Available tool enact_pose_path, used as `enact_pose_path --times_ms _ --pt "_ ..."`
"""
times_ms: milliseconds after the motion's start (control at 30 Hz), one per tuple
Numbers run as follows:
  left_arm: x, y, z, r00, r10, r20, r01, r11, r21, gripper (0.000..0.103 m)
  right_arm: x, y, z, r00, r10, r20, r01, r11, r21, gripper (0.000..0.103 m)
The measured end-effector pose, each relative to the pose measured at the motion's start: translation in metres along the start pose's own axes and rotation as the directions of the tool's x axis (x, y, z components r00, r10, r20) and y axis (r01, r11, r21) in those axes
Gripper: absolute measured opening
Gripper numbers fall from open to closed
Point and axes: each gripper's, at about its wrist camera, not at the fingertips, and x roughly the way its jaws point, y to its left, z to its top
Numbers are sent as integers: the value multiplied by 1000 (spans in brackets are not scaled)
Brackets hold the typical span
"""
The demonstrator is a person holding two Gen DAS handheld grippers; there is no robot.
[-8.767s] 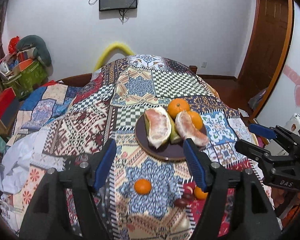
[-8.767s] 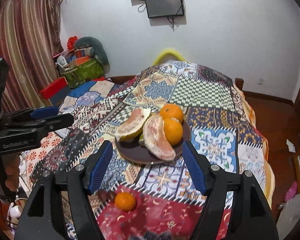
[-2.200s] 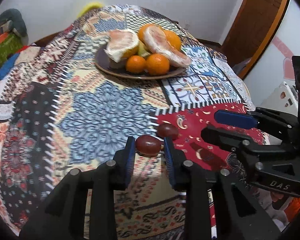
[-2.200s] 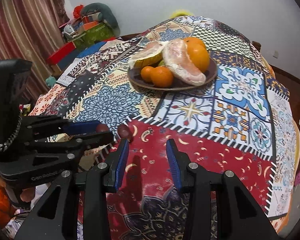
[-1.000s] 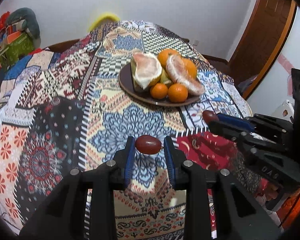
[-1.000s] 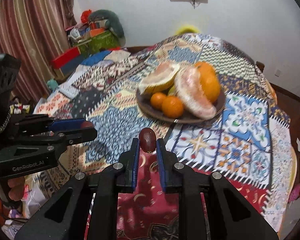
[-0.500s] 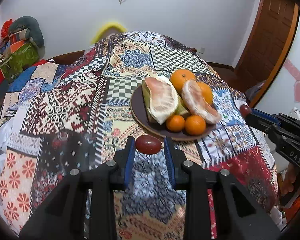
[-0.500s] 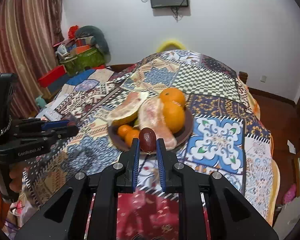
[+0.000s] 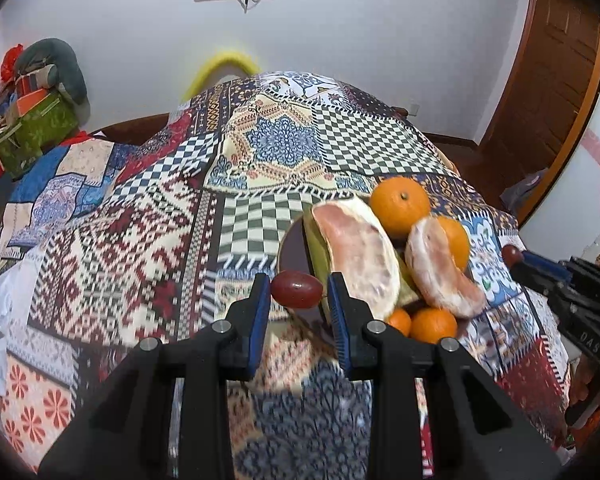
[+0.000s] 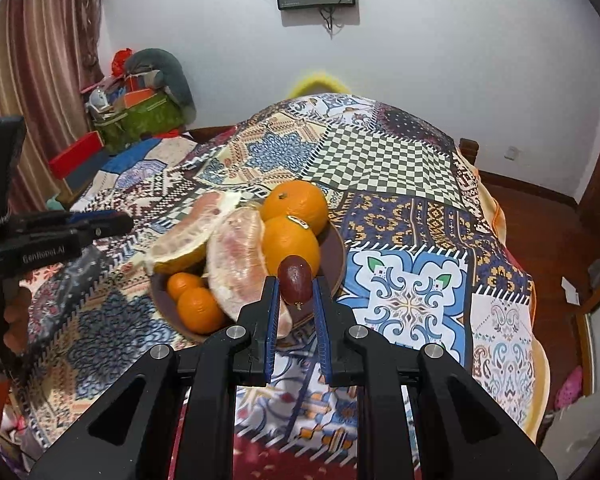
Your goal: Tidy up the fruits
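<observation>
My left gripper (image 9: pixel 297 289) is shut on a dark red jujube (image 9: pixel 296 288), held sideways just over the near left rim of the brown plate (image 9: pixel 291 242). My right gripper (image 10: pixel 295 285) is shut on a second dark red jujube (image 10: pixel 295 279), held upright over the plate's near right side (image 10: pixel 334 240). The plate holds two pomelo pieces (image 9: pixel 356 256), two large oranges (image 10: pixel 294 204) and two small mandarins (image 10: pixel 198 308). The right gripper and its jujube also show at the right of the left wrist view (image 9: pixel 512 255).
The plate stands on a table under a patchwork cloth (image 9: pixel 276 148). A green box with clutter (image 10: pixel 148 114) stands by the left wall. A wooden door (image 9: pixel 540 92) is at the right. The left gripper shows at the left of the right wrist view (image 10: pixel 100 224).
Both grippers have moved forward, each carrying its jujube, and now hang at the plate's near rim. The plate looms larger in both views.
</observation>
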Motion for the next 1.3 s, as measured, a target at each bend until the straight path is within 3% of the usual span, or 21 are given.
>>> enact_pose_path --times_ms 367,833,1100,1300 --pt "43 7 9 998 -16 -58 15 1000 -16 29 27 -7 -4 998 22 -57 -21 999 27 16" --pt "47 4 11 997 -32 -64 31 999 -12 31 34 -11 -5 996 40 -84 -36 998 51 17" --pt "15 5 10 1000 -23 -18 23 999 -23 31 21 -11 -1 997 31 -67 -27 998 53 20" --pt "-36 -5 14 997 -24 69 25 1000 -12 31 -21 -4 13 1000 22 18 -23 999 49 20"
